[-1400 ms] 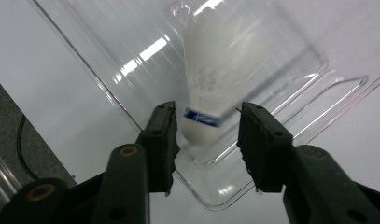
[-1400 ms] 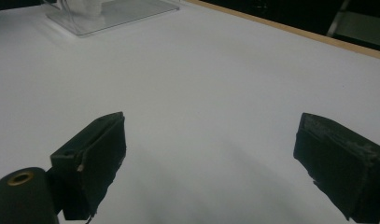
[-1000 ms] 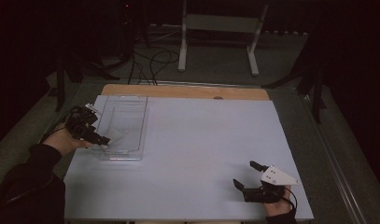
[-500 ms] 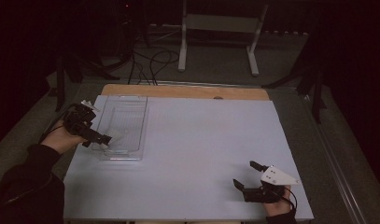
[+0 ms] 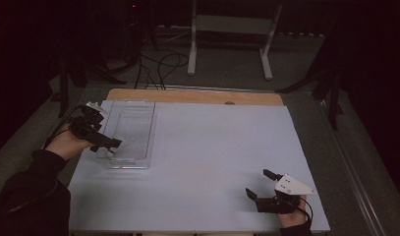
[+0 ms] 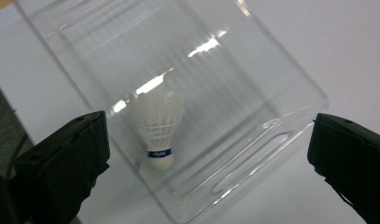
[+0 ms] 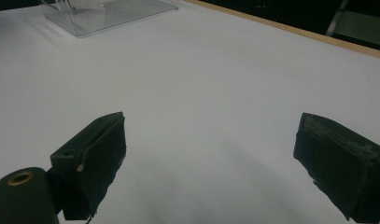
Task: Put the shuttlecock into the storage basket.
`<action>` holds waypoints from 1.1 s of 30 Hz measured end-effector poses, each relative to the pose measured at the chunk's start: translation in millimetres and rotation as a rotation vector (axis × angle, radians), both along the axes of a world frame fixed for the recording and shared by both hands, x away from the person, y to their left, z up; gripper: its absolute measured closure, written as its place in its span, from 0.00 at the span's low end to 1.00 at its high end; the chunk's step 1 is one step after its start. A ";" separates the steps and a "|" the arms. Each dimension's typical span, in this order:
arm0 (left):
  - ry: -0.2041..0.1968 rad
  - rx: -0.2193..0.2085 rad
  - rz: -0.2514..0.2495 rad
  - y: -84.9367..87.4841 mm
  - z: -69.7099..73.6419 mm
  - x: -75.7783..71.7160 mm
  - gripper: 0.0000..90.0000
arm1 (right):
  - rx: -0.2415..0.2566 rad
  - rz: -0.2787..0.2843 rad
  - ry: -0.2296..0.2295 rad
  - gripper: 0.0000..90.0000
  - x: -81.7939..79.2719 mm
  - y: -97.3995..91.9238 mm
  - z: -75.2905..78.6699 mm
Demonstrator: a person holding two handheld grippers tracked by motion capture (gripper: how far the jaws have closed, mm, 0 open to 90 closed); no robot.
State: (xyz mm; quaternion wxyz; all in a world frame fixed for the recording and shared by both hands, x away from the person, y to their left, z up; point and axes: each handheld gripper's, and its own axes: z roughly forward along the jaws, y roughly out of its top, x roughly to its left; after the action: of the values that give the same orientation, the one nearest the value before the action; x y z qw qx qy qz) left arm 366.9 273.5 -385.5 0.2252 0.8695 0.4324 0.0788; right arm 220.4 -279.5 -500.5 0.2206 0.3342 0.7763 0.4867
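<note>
The left gripper hangs with its two black jaws spread wide, nothing between them, above the near end of a clear plastic tray. Framed in the gap between the jaws, a white shuttlecock with a blue band around its cork lies on the tray's ribbed floor, cork toward the camera and feathers pointing away; neither jaw touches it or the tray wall.

From the high view, the same left gripper sits at the tray's near left corner, held in the person's left hand, a dark sleeve running down to the bottom edge. The tray lies lengthwise along the left side of a white table top, its far end near the strip of bare wood at the table's back edge. The shuttlecock itself is too faint to make out from above.

The right gripper likewise has its jaws parted and empty, pointing across bare white table; the tray shows far off at the upper left of that view. In the high view the right gripper rests low at the table's near right corner, well apart from the tray, its grey three-cornered plate on top.

Beyond the table, a white metal stand and loose cables sit on the dim floor.
</note>
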 end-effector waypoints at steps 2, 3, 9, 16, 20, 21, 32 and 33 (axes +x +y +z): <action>-0.002 -0.003 -0.001 -1.2 1.0 -0.1 0.00 | -0.002 -0.001 0.000 0.10 0.0 0.0 -0.1; -0.009 -0.005 -0.007 -3.9 2.7 0.1 0.00 | -0.003 -0.001 0.000 0.10 0.1 0.1 -0.1; -0.006 -0.002 -0.041 -11.0 4.1 1.0 0.00 | 0.001 0.000 0.000 0.10 -0.1 -0.5 0.2; -0.049 -0.012 -0.046 -18.4 3.6 1.2 0.00 | -0.001 0.001 -0.002 0.10 -0.3 -0.1 0.4; -0.069 -0.017 -0.056 -22.5 5.2 0.9 0.00 | 0.001 0.001 0.001 0.10 -0.3 -0.4 0.4; -0.075 -0.013 -0.059 -24.0 5.7 0.4 0.00 | 0.000 0.001 0.001 0.10 -0.2 -0.5 0.3; -0.095 -0.018 -0.098 -39.4 8.2 -2.2 0.00 | -0.001 0.004 -0.001 0.10 -0.4 -0.4 0.5; -0.096 -0.035 -0.096 -42.1 8.9 -2.1 0.00 | 0.000 0.003 0.000 0.10 -0.3 -0.5 0.5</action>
State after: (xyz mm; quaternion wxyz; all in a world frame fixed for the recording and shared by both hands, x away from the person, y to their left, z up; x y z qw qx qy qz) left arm 364.8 231.5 -376.7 0.2643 0.8805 0.3800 0.1019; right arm 220.1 -280.0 -500.0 0.2199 0.3328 0.7769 0.4871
